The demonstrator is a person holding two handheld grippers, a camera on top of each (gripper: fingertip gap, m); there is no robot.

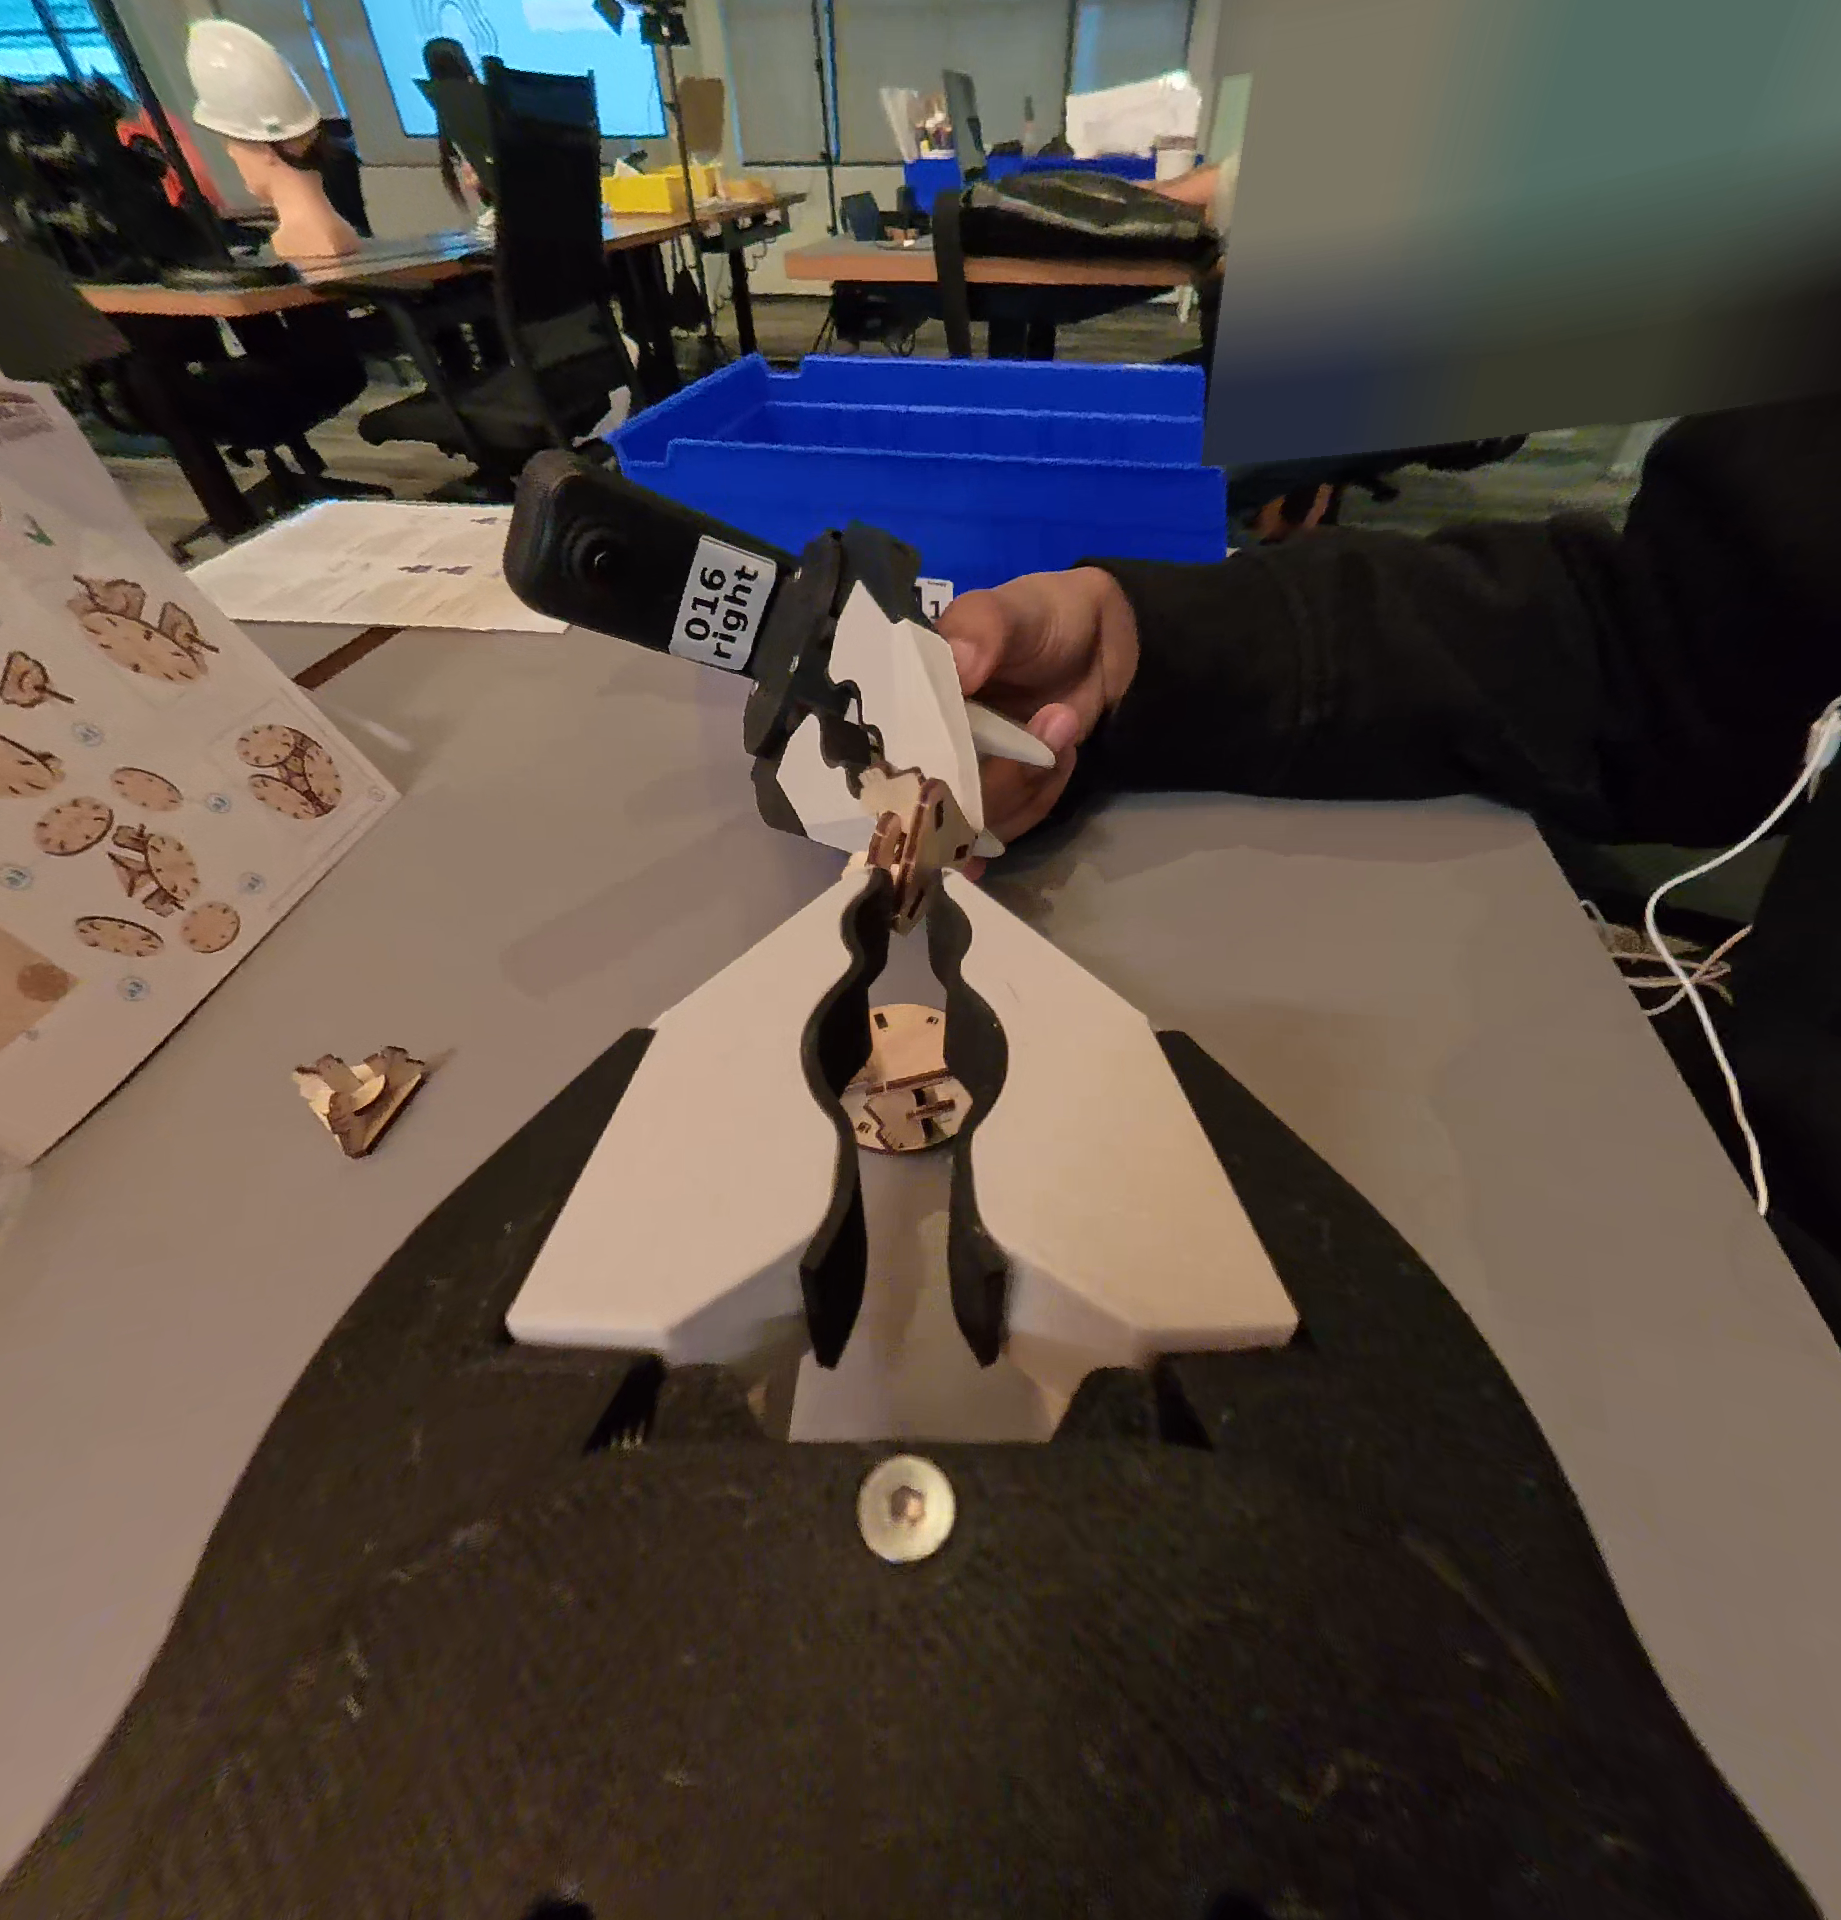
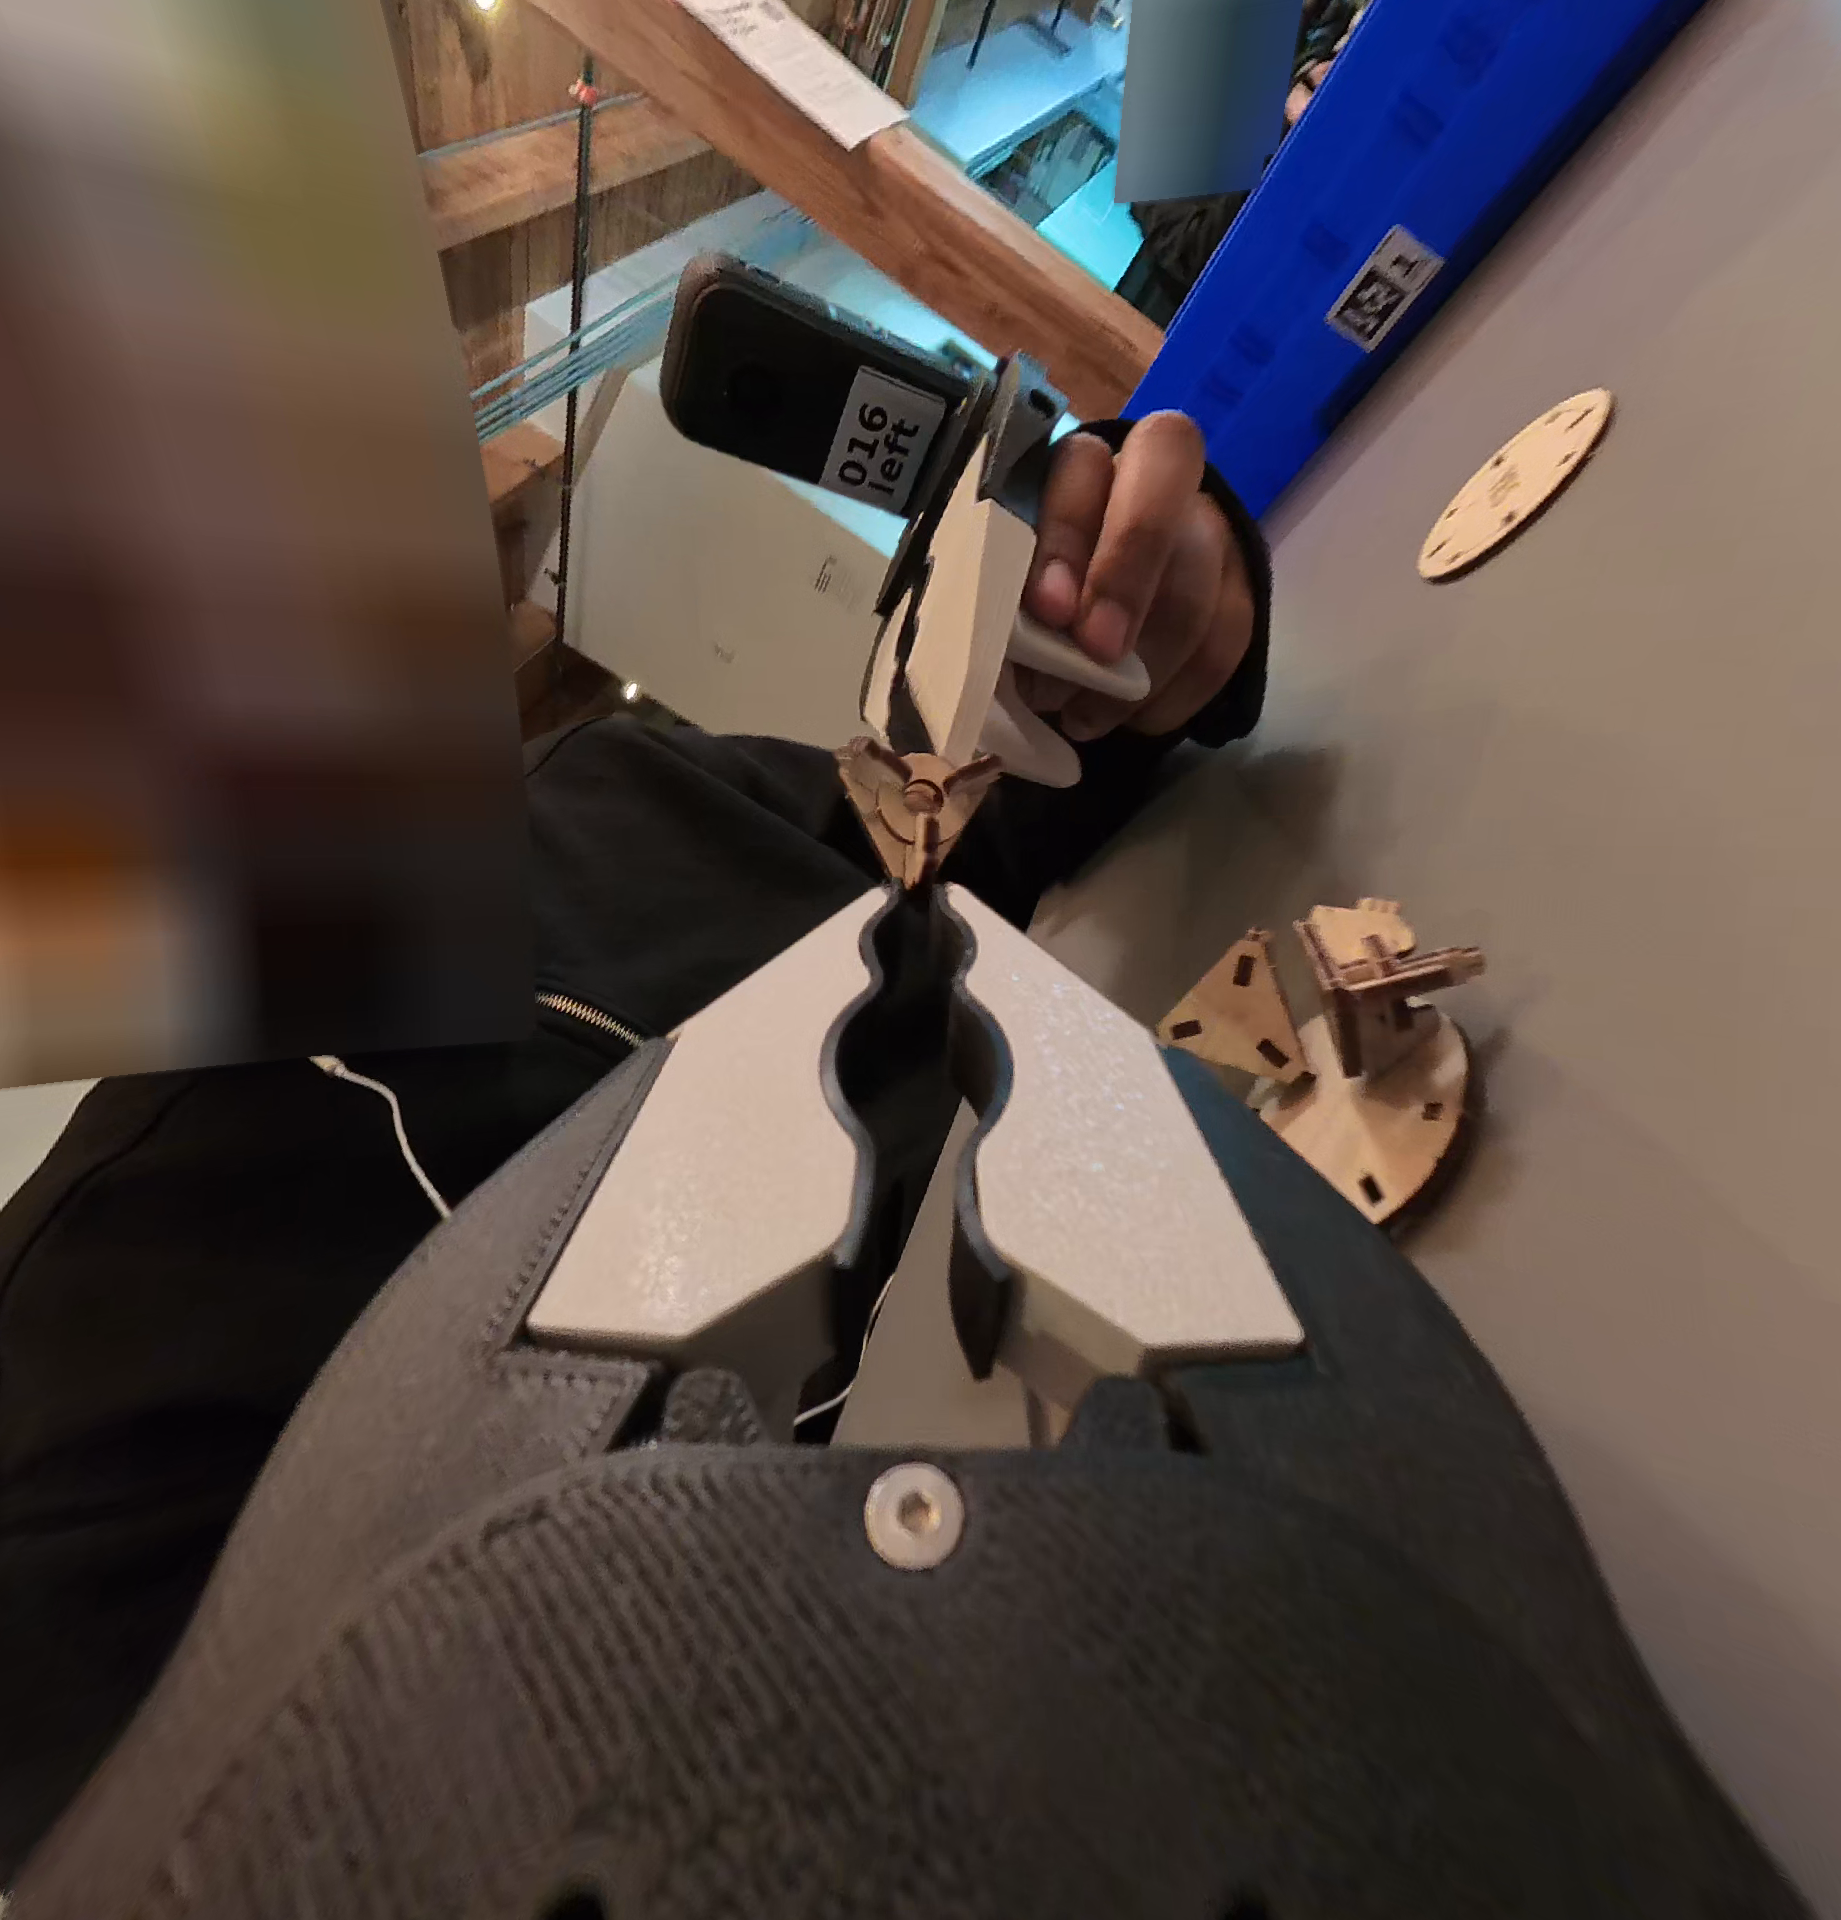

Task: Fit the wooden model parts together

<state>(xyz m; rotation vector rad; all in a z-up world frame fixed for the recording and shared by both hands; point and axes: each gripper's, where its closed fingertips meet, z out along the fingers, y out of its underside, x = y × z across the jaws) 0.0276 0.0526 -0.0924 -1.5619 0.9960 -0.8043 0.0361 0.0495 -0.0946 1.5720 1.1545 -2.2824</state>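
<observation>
Left wrist view: small triangular plywood assembly with three ribs and a round hub (image 1: 911, 847), held in the air above the grey table (image 1: 1311, 987), between the two grippers.
Left gripper (image 1: 900, 899): its fingertips are clenched on the lower edge of the triangular assembly; black finger pads (image 1: 856, 935) press it from both sides.
Right gripper (image 1: 874, 774): closed on the upper rib of the same assembly, held by a hand (image 1: 1041, 665) in a black sleeve.
Right wrist view: same piece (image 2: 916, 805) seen flat-on, one corner pinched at the right gripper's (image 2: 916, 891) tips, the left gripper (image 2: 921, 748) reaching it from above; whether that one touches it cannot be told here.
Below the left jaws: round plywood disc with upright slotted parts (image 1: 900, 1091), lying on the table.
Left of it: second small ribbed plywood triangle (image 1: 360, 1091), well apart.
Further left: printed instruction sheet with clock drawings (image 1: 116, 727).
Far side: blue plastic bin (image 1: 947, 457) at the table's edge.
Near the bin: flat plywood disc with notches (image 2: 1513, 483).
</observation>
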